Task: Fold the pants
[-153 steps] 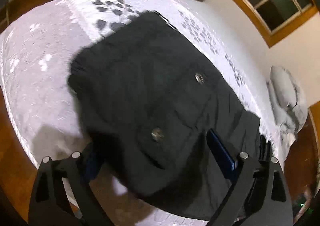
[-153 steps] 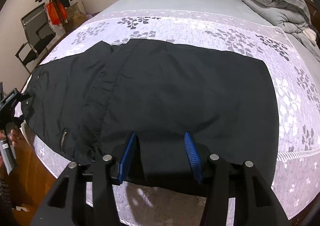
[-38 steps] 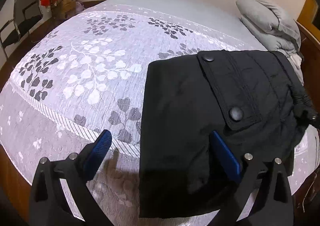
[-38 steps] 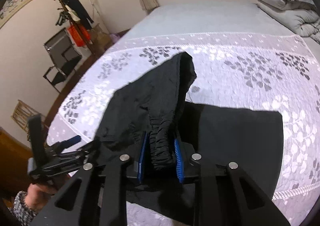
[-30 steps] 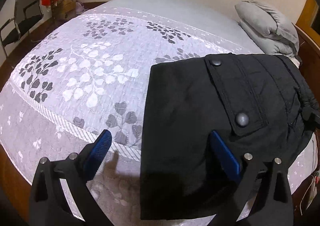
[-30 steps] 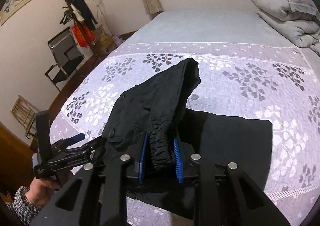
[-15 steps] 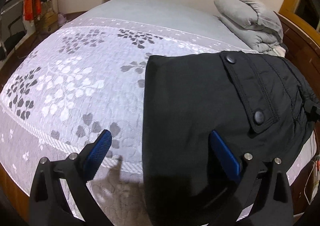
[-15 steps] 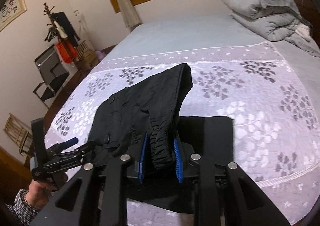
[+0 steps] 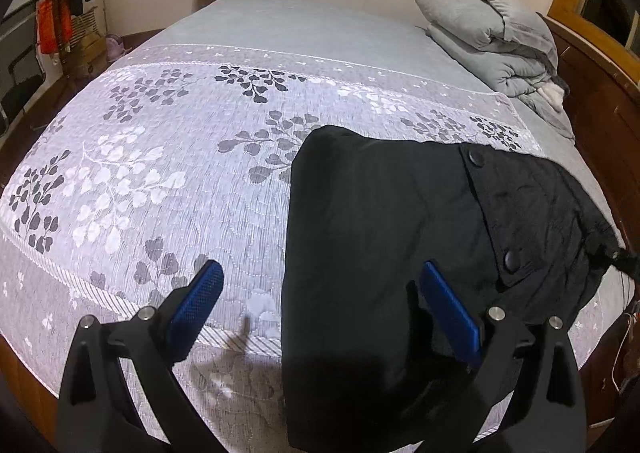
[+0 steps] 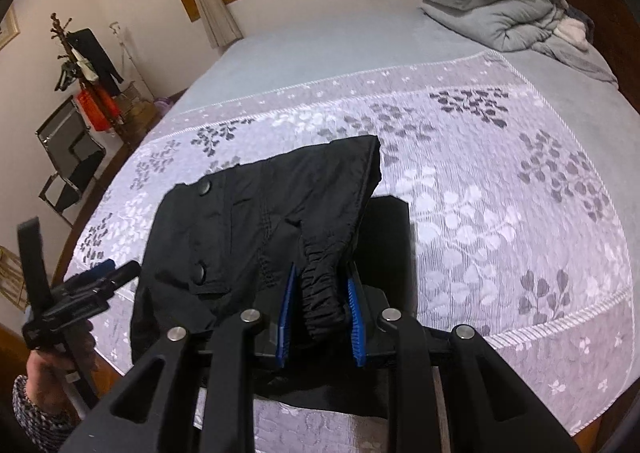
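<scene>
2 grippers: my right gripper (image 10: 320, 317) fingers pinch the elastic waistband of the pants (image 9: 400, 237) (limp, light) on the bed (image 9: 200, 133); left gripper (image 9: 324, 309) gapes, empty.

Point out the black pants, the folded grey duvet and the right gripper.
black pants (image 9: 372, 237): left wrist view, flat front panel.
grey duvet (image 9: 488, 41): left wrist view, top fold.
right gripper (image 10: 322, 317): right wrist view, between fingertips.

Legible text, labels, brands, numbers, signs: none. The black fabric pants (image 9: 384, 253) carry plain round snap buttons with no readable marking. The floral-patterned grey bedspread (image 9: 168, 181) bears printed leaves only, no lettering.
</scene>
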`<state>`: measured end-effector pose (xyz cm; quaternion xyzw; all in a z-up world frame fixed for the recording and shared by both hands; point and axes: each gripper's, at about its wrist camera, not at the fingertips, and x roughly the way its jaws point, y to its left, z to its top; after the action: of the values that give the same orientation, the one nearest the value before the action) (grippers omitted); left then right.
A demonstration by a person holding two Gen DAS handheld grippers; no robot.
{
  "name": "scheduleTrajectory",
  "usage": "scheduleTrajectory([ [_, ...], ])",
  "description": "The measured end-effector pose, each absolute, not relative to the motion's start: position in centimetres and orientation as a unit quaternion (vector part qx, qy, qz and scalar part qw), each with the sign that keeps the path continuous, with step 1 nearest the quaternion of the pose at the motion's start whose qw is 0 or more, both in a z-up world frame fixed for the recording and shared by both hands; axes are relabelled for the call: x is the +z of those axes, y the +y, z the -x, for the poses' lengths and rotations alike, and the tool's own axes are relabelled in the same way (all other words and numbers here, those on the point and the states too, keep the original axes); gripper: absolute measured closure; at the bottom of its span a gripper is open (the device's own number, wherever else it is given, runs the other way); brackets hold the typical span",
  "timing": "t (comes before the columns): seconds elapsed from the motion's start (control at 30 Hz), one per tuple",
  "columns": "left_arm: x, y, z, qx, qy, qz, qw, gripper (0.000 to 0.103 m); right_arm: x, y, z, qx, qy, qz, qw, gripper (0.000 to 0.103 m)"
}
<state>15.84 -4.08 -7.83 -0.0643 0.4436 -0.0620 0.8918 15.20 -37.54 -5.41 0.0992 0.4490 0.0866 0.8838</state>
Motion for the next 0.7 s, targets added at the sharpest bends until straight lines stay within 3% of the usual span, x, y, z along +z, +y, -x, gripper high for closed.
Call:
scheduleTrajectory([
  [0.47,-7.9,-4.8,-16.1,-0.066,0.441,0.047,0.894,0.005,-10.3,-37.9,-16.0,0.059,0.484,-0.1,0.868,0.077],
  [0.6,-8.6,-4.5,-16.2,-0.059,0.449,0.04,0.891,0.005,-10.7,-38.1,-15.7,0.063,0.488,-0.092,0.866,0.056],
  [0.67,-9.0,-4.1,-16.2,-0.055,0.454,0.039,0.888,0.005,-10.1,-38.5,-15.3,0.071,0.481,-0.09,0.869,0.053],
  [0.7,-9.2,-3.8,-16.2,-0.052,0.458,0.04,0.887,0.005,-9.8,-38.8,-15.2,0.072,0.479,-0.093,0.87,0.043],
])
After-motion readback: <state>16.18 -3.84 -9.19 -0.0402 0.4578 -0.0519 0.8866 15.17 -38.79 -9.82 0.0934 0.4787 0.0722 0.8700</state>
